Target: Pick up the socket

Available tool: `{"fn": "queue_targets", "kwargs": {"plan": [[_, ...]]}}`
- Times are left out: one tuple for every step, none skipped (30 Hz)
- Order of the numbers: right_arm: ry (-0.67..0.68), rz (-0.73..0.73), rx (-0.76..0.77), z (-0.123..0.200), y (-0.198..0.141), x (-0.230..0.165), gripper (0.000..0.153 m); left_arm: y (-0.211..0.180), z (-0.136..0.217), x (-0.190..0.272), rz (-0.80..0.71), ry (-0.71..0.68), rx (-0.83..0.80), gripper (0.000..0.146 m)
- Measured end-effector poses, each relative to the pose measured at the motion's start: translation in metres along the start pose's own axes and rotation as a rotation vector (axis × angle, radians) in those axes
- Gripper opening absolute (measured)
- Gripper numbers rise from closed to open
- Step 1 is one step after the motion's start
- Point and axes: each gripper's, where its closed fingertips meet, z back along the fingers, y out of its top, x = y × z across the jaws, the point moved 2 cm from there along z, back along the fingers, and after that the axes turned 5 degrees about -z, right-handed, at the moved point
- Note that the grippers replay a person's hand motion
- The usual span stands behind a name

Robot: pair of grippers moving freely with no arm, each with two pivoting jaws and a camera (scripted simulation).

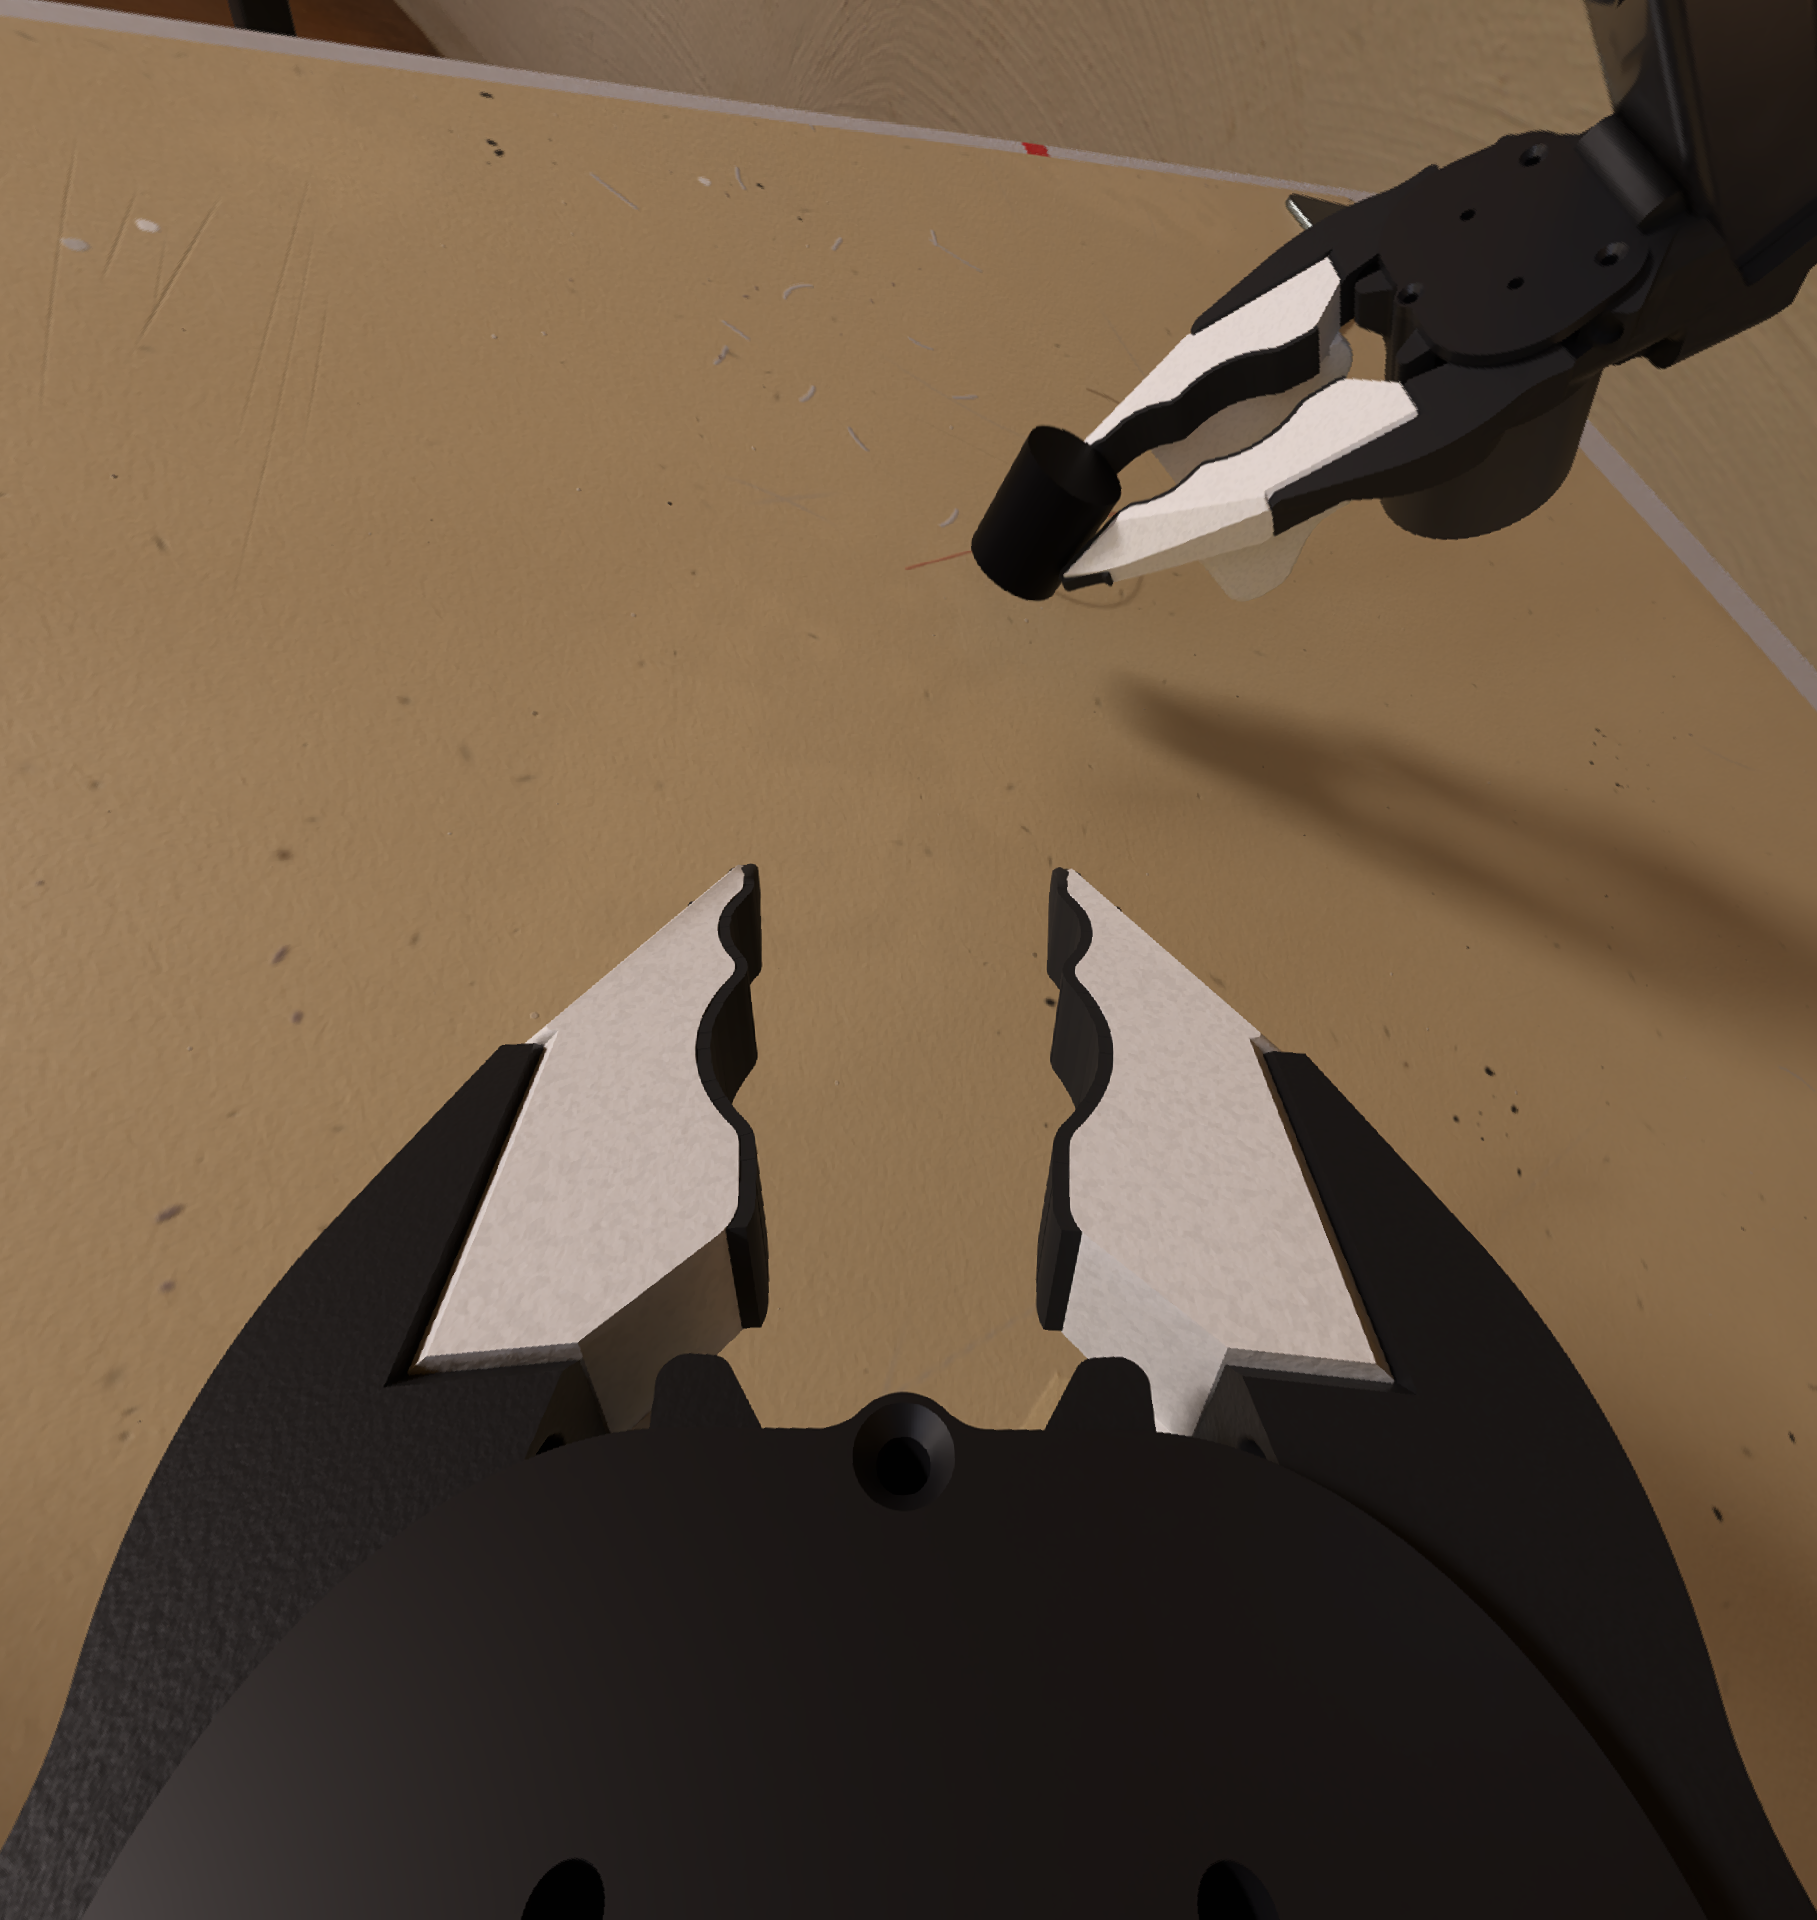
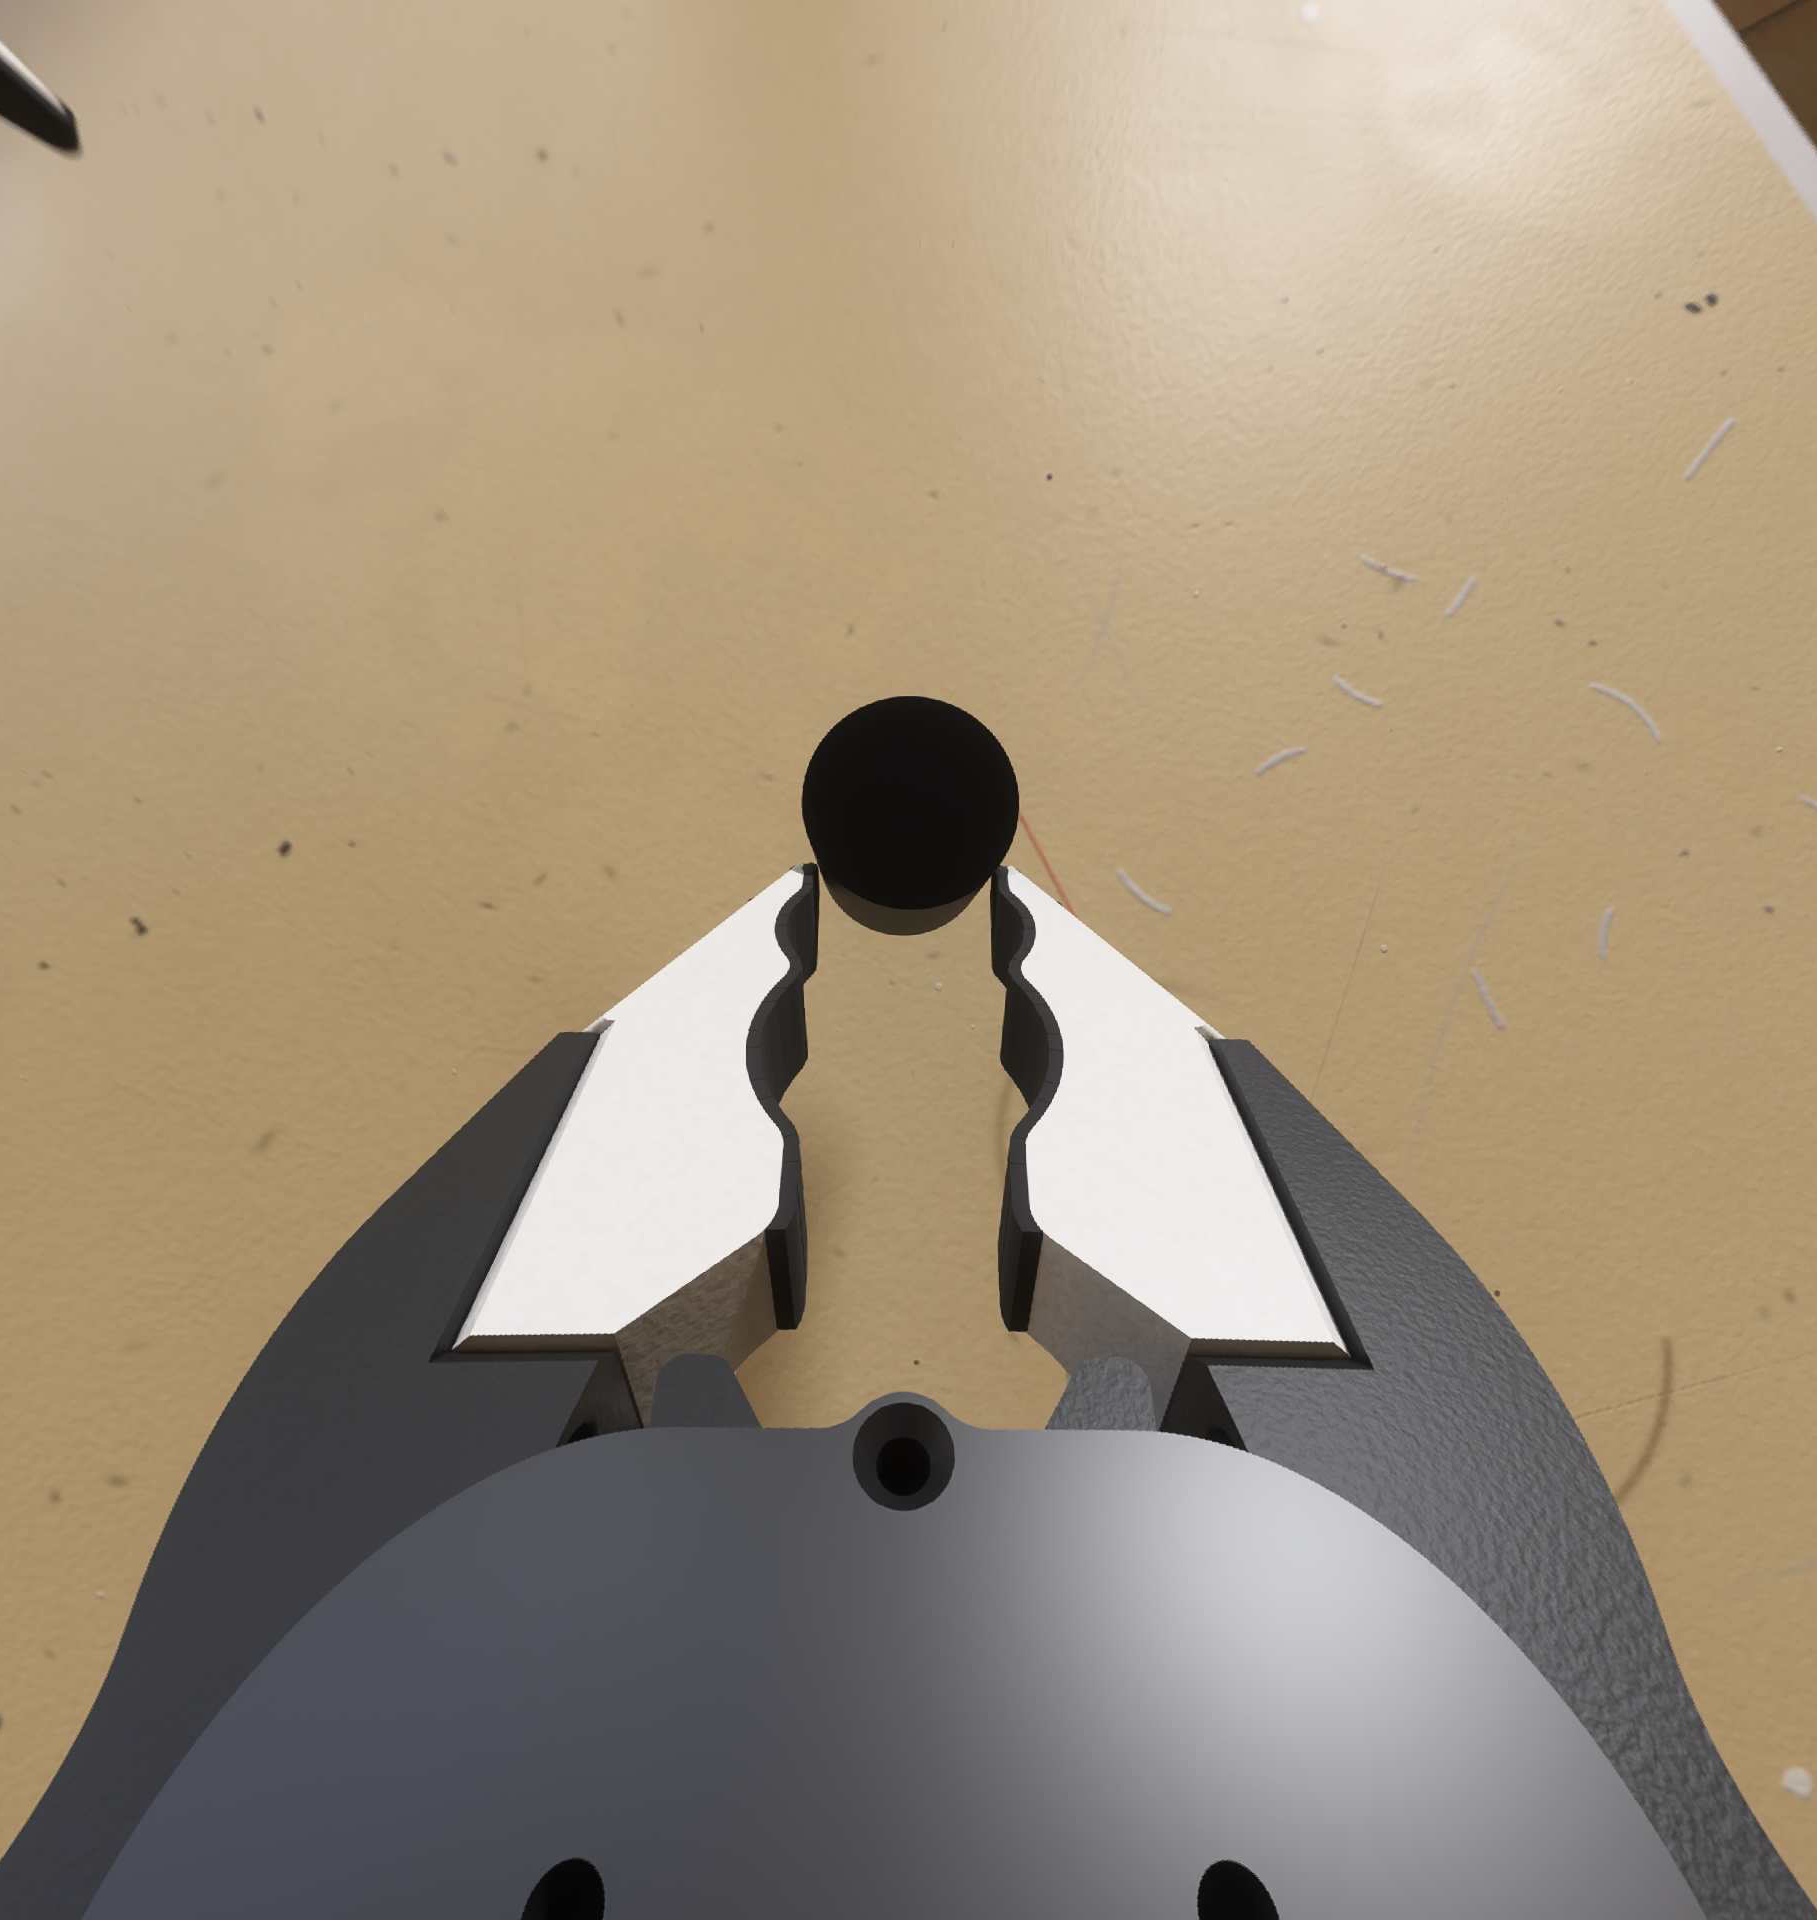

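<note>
The work surface was a tan, lightly textured board (image 1: 468, 623), marked with dark specks, pale scratches and scattered white slivers, bounded by a pale grey edge strip (image 1: 779, 109) with a small red mark on it; beyond that edge a light wood-grain panel was visible, and little else of the room could be made out. Taken from the left, the left gripper (image 1: 904, 883) hung over a bare part of the board with its jaws parted and nothing between them. The socket (image 1: 1039, 514), a short black cylinder, lay ahead of it and to its right, well apart from its tips. The right gripper (image 1: 1096, 520) had its two fingertips set against opposite sides of the socket, and in the right wrist view the socket (image 2: 909, 810) sat at the very tips of that gripper (image 2: 904, 878), gripped by its near part only, with most of its body projecting beyond them. Its long axis ran roughly in line with the fingers, angled down toward the board, the round end face turned away from the gripper. The shadow cast well off to one side suggested it was clear of the board, though this could not be confirmed. In my judgement the right gripper alone was placed to lift; the hold was shallow, and slippage at the tips was the chief risk.
</note>
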Motion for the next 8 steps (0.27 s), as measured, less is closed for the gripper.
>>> {"fn": "queue_targets", "kwargs": {"plan": [[0.004, -0.012, 0.015, 0.002, 0.003, 0.0, 0.033, 0.0, 0.0, 0.0, -0.001, 0.0, 0.002, 0.056], [0.01, -0.025, 0.031, 0.004, 0.005, -0.001, 0.033, 0.001, 0.001, 0.001, -0.003, -0.001, 0.003, 0.056], [0.015, -0.035, 0.044, 0.005, 0.006, 0.0, 0.033, 0.001, 0.001, 0.001, -0.004, -0.001, 0.003, 0.056], [0.02, -0.042, 0.049, 0.006, 0.006, 0.0, 0.033, 0.001, 0.001, 0.001, -0.004, -0.002, 0.003, 0.056], [0.021, -0.049, 0.046, 0.006, 0.005, 0.001, 0.033, 0.001, 0.002, 0.001, -0.002, -0.003, 0.003, 0.056], [0.029, -0.059, 0.035, 0.005, 0.002, 0.001, 0.033, 0.0, 0.001, 0.001, -0.001, -0.005, 0.002, 0.056], [0.045, -0.068, 0.017, 0.004, -0.002, 0.0, 0.033, 0.0, 0.001, 0.002, 0.0, -0.008, -0.001, 0.056], [0.055, -0.069, 0.003, 0.002, -0.005, -0.001, 0.033, -0.001, 0.001, 0.002, 0.0, -0.01, -0.004, 0.056]]}}
